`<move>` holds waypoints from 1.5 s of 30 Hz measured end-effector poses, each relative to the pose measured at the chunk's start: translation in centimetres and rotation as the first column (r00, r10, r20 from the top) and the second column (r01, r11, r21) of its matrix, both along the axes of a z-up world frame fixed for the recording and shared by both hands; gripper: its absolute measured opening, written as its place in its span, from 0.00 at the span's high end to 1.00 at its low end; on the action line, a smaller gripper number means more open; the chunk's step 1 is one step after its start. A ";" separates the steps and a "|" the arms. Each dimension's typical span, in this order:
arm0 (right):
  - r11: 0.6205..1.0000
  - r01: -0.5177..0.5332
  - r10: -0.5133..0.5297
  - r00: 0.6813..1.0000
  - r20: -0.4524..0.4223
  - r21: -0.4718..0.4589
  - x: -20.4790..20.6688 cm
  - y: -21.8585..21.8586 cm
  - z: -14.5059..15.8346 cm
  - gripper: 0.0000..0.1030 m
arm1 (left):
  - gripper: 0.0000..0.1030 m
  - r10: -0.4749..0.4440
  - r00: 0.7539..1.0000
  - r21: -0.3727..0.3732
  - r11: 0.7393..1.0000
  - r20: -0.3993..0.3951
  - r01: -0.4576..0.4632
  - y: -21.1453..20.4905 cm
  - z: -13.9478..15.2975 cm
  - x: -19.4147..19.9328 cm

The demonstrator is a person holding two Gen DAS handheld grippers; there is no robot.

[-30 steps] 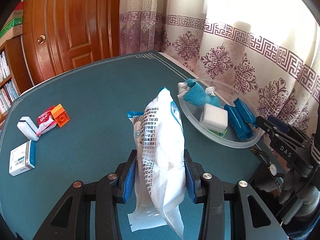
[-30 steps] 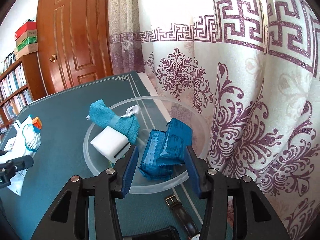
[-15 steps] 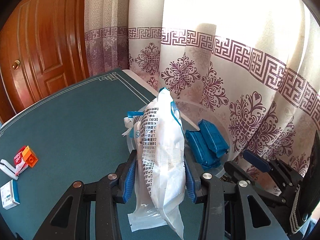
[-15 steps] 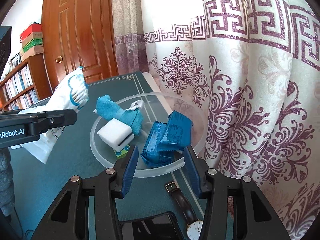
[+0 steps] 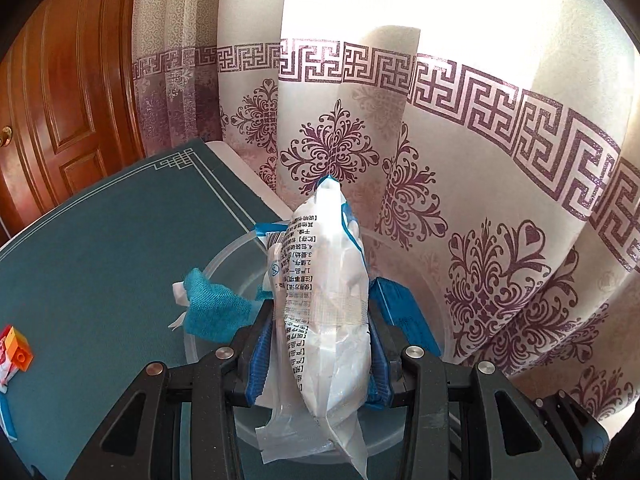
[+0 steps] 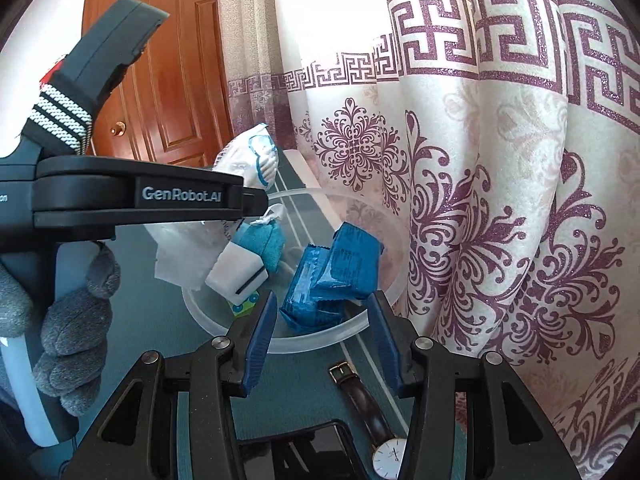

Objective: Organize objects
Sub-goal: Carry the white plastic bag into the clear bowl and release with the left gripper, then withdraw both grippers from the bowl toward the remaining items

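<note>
Blue ribbed pads of the left gripper [image 5: 318, 356] were clamped on a white plastic packet [image 5: 320, 304] printed with black text, which stood up between them with its tip toward twelve o'clock and its crumpled tail hanging toward six. In the right wrist view the same packet [image 6: 256, 160] showed at ten o'clock, carried above the far rim of a clear plastic bowl [image 6: 320, 342]. The right gripper [image 6: 322, 338] held nothing; its jaws stood apart at the near rim of the bowl, pads on either side of the blue wrapped packs [image 6: 336, 276] without touching them. Inside the bowl, toward nine o'clock of those packs, lay a white block [image 6: 236, 276] with a teal cloth bundle [image 6: 264, 246] behind it. In the left view the bowl [image 5: 240, 252] sat under the gripper, the teal cloth [image 5: 212, 308] at nine o'clock and a blue pack [image 5: 404, 312] at three o'clock. A gloved hand [image 6: 68, 332] gripped the left tool's handle at eight o'clock in the right view. The surface was a dark green table mat [image 5: 112, 248] with a pale line border, bearing an orange toy brick [image 5: 20, 354] at its nine o'clock edge. Near the right gripper at six o'clock lay a wristwatch [image 6: 384, 444] with a dark strap. Beyond the table hung a cream curtain [image 5: 460, 160] patterned in purple, and at ten o'clock stood a brown wooden door [image 5: 68, 92].
</note>
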State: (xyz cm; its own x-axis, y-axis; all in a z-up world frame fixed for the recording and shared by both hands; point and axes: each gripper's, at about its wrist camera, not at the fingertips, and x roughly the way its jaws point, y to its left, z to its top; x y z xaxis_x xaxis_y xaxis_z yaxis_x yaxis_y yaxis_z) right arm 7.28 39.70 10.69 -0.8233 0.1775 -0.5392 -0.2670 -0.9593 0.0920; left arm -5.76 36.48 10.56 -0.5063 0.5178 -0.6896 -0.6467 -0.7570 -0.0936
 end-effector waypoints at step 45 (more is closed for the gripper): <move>0.999 -0.033 0.033 0.999 0.025 -0.001 0.3 -2.4 -0.1 0.47 | 0.04 0.230 0.973 0.067 0.971 -0.026 -0.228 -10.8 1.2 0.3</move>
State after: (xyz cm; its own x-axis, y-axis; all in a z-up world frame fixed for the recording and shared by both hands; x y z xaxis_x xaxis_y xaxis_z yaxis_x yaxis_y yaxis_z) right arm 7.53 37.27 10.57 -0.8147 0.1503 -0.5601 -0.2378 -0.9675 0.0864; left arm -5.50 25.65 11.72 -0.6386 0.4276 -0.6398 -0.4604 -0.8785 -0.1277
